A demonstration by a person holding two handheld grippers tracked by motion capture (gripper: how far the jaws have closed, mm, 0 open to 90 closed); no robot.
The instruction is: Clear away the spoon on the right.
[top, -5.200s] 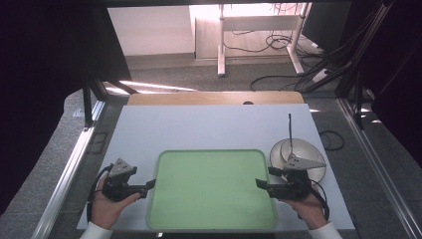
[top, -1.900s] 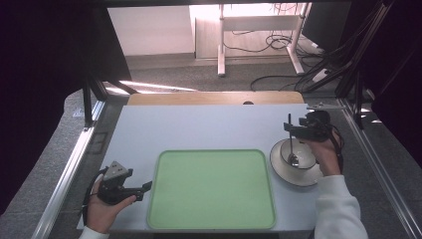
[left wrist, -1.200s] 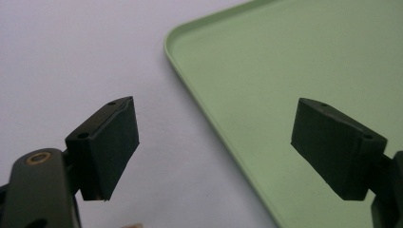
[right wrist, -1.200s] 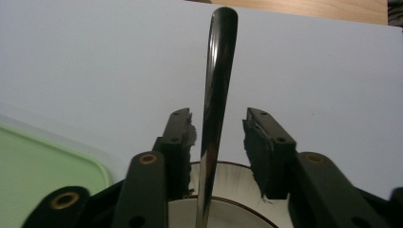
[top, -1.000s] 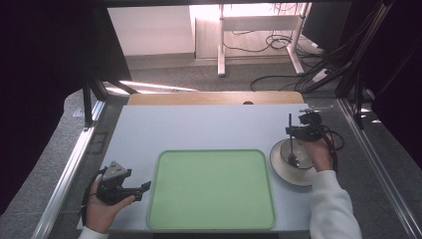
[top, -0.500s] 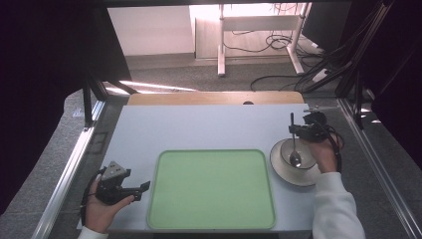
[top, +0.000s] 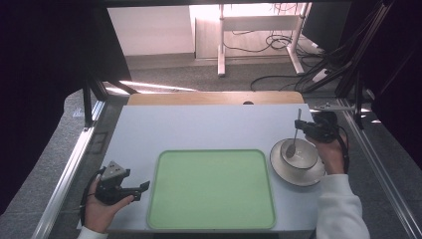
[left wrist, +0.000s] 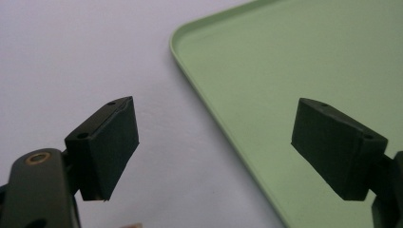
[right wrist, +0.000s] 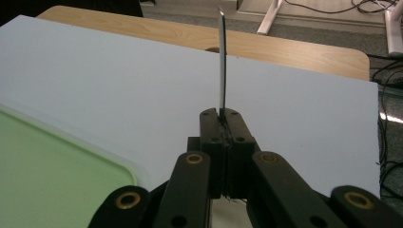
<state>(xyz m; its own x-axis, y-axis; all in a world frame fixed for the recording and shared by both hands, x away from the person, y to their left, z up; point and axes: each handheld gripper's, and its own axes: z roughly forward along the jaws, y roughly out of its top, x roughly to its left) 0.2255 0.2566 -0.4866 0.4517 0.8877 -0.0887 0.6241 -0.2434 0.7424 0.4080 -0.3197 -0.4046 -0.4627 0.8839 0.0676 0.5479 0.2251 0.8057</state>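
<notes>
Grey carpeted floor (top: 164, 79) is seen across the upper frame, crossed by sunlit streaks at upper left. White desk legs (top: 219, 40) and tangled cables (top: 278, 79) are seen at upper right.

Metal spoon (top: 293, 139), thin handle up and nearly upright, bowl end down inside the white bowl (top: 299, 153) on a white saucer (top: 297, 174), right of the green tray (top: 211, 189). Handle (right wrist: 222, 61) pinched between the right gripper (top: 301, 126) jaws, seen edge-on in the right gripper view.
</notes>
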